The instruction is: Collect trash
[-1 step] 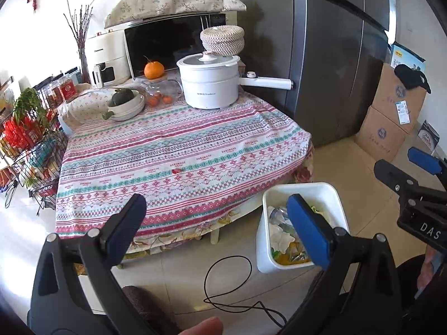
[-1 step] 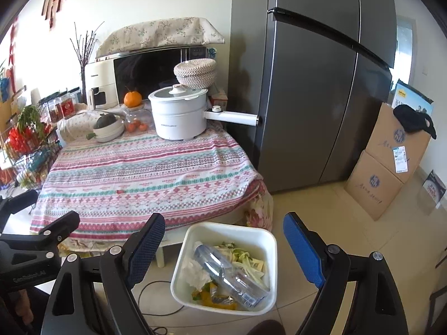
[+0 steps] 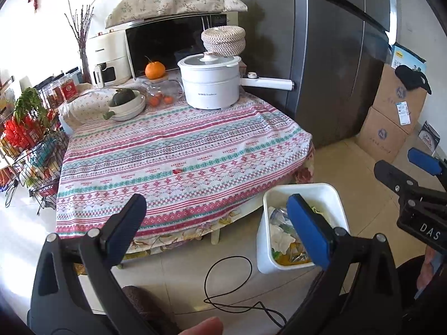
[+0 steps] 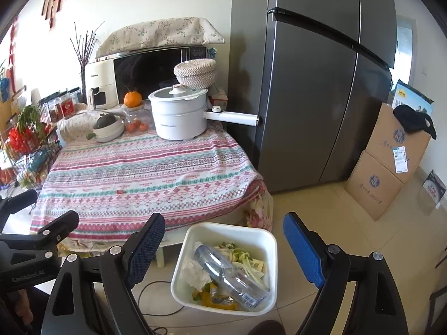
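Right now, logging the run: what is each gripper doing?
Left gripper: open, holding nothing.
Right gripper: open, holding nothing, above the trash bin.

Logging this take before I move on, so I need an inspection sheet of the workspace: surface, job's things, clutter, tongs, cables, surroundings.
Surface: striped tablecloth, one small red scrap near the middle.
Job's things: white bin on the floor by the table, holding a plastic bottle, tissue and wrappers.
Clutter: white electric pot, woven basket, orange, bowl.
Tongs: left tongs open, empty; right tongs open, empty, above the bin.
Cables: black cord looped on the floor.
Surroundings: grey fridge, cardboard boxes.
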Tool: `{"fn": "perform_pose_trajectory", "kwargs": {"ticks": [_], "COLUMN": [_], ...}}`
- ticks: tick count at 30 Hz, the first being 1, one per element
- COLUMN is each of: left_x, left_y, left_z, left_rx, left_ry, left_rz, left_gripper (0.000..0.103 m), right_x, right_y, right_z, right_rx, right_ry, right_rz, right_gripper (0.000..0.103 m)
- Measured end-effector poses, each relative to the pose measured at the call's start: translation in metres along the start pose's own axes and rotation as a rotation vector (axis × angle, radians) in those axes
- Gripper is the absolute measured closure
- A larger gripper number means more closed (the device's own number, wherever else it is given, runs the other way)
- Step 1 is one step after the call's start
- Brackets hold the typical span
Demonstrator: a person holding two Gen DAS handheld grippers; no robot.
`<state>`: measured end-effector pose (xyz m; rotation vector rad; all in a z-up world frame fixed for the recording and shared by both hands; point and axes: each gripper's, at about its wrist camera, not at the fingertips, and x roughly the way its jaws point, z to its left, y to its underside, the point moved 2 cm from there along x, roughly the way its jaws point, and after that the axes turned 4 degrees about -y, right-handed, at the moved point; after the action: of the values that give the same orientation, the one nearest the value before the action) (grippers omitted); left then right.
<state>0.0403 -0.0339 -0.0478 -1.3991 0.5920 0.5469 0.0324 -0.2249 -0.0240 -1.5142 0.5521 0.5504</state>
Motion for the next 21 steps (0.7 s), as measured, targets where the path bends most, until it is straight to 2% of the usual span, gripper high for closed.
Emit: {"fn": "perform_pose_trajectory", "kwargs": {"ticks": [11,21], "left_x": [-0.0019,-0.0014], "left_y": [-0.0006,-0.0031], "left_z": [0.0026,0.0001], "left_rx": [-0.015,-0.002], "left_ry": [-0.012,0.009], "left_rz": [-0.011,-0.01], "left_gripper": [0.003,0.003], "right_x": [0.0044,0.007], "right_y": [-0.0031,-0.0029], "right_z": [0.0037,0.0034], "right_rx": [-0.01,-0.006], "right_ry": [-0.011,-0.004], "right_rz": [-0.003,-0.007], "right_gripper": [0.015,0.015]}}
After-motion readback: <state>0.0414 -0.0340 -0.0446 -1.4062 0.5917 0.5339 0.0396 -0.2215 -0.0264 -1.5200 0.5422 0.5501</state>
